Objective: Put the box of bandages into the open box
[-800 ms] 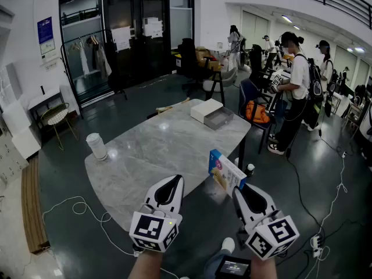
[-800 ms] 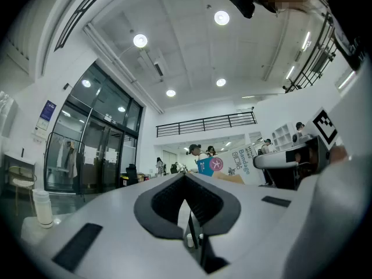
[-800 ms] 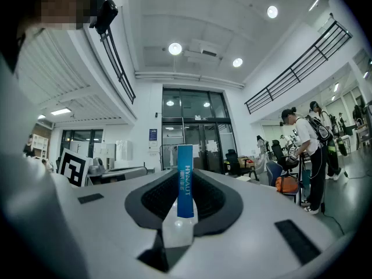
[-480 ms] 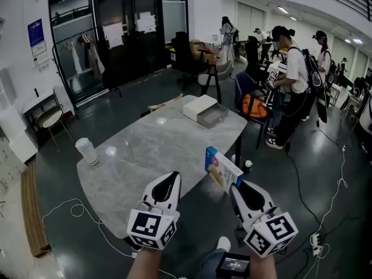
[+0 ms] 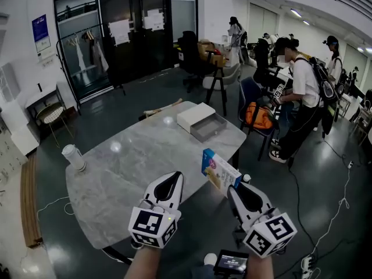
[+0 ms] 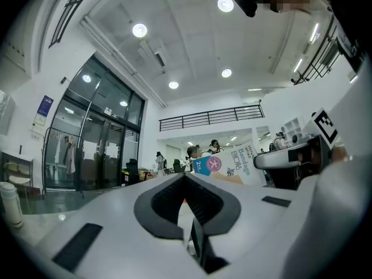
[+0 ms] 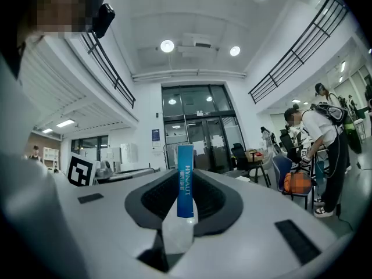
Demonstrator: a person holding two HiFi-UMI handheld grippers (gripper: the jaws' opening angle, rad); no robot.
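Past bandage box point(image 5: 220, 171), table point(image 5: 139, 167) with open box point(image 5: 205, 133)

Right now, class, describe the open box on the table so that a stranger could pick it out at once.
Find the grey marble table; at its far end two flat boxes lie side by side. The open box is the grey, hollow one on the right, unlike the white box beside it.

The box of bandages point(image 7: 185, 179) is showing "HYNAUT" in white letters running down its narrow blue edge, seen in the right gripper view. Its broad face is reading "Bandage" beside Chinese characters (left gripper view) — with a figure beginning "2" on the blue corner. The blue wall poster point(image 5: 40, 28) is proving too small to read.
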